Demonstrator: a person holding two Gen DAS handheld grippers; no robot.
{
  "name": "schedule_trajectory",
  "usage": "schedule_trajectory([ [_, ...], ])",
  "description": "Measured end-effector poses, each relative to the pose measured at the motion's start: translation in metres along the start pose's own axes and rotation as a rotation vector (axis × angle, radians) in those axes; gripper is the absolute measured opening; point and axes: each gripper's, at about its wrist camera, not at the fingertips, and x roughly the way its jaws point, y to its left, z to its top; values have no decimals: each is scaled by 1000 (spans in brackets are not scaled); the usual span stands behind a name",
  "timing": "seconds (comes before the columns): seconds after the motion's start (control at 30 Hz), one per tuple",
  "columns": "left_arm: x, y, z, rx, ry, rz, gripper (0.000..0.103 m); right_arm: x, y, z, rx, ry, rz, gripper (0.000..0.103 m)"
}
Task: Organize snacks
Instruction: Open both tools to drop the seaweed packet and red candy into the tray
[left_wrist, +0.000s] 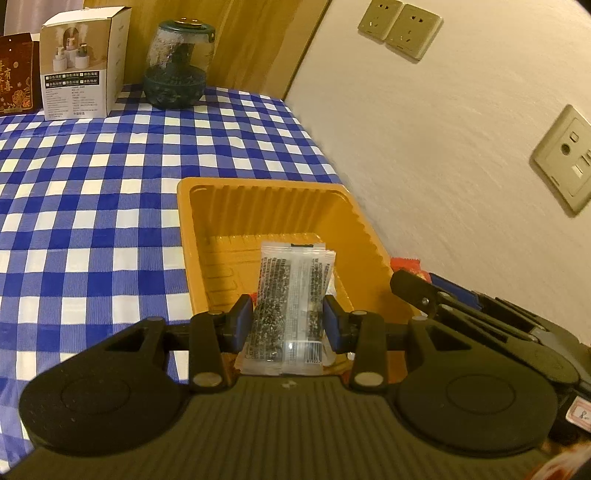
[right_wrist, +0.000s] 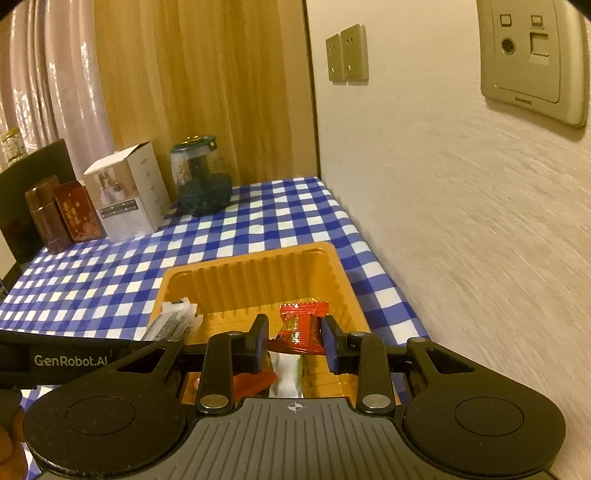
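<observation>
Left wrist view: left gripper (left_wrist: 288, 319) clamps a clear sesame-bar packet (left_wrist: 291, 302) above the orange plastic tray (left_wrist: 273, 192). Right wrist view: right gripper (right_wrist: 295, 341) clamps a red candy packet (right_wrist: 301, 325) over the same tray (right_wrist: 255, 273).

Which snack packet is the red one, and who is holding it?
The red packet is the one in the right gripper. The left gripper holds the clear packet with dark speckles and black print instead.
</observation>
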Motion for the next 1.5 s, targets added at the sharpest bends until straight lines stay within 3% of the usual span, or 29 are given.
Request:
schedule_trajectory([
  [0.5,17,4,13,-15,-1,4,37,8,-2,2,4,2,-8,31],
  [0.53,18,5,14,-11,-7,1,41,9,-3,2,6,2,-8,31],
  [0.6,19,6,16,2,-22,17,60,9,-4,2,11,2,-9,31],
  [0.97,3,22,11,32,-52,54,60,13,-2,2,27,12,12,31],
  [1.33,-3,29,6,30,-50,67,60,18,0,12,104,-1,109,32],
  [1.37,-4,29,6,33,-50,71,61,18,0,13,114,-2,110,37],
  [1.4,-5,30,5,37,-51,76,63,18,-1,13,122,-7,102,57],
  [1.43,-6,30,4,39,-52,79,64,17,-3,12,131,-14,96,67],
  [1.5,-8,31,3,42,-53,84,67,14,-6,12,147,-23,95,72],
])
